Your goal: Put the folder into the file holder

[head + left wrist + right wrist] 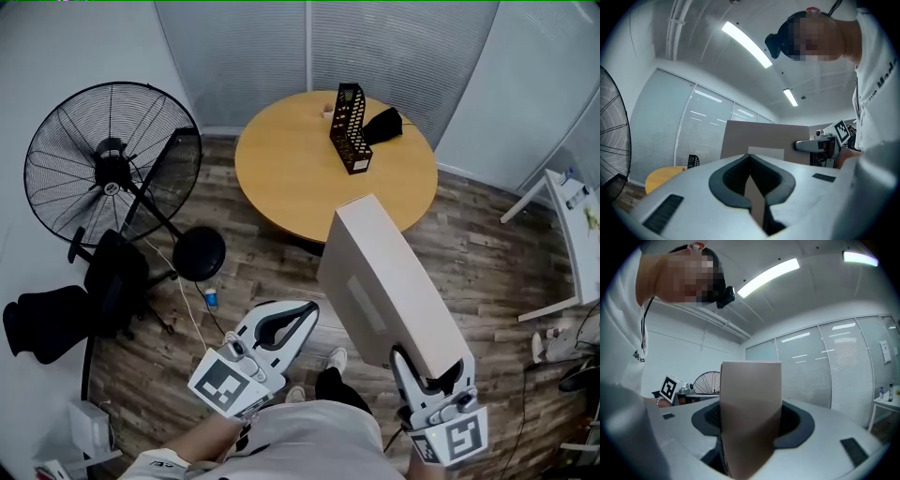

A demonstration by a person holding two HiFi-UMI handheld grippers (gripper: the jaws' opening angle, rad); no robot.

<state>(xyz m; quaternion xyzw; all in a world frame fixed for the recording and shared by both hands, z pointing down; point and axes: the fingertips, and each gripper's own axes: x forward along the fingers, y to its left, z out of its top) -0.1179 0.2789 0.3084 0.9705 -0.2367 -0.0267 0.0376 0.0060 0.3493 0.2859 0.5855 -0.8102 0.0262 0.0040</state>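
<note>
Right gripper (428,367): pinching the folder (382,281) at its near end.
Left gripper (312,307): jaws pressed together, just beside the folder.
File holder (350,127): upright on the round table (281,173).

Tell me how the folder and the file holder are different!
The folder is pale brown with plain solid sides; the file holder is black and full of holes. The folder is up in the air, clamped in the right hand-held gripper; the file holder stands on the round table. The folder looks much bigger here, being nearer the camera. Both are narrow, boxy shapes.
</note>
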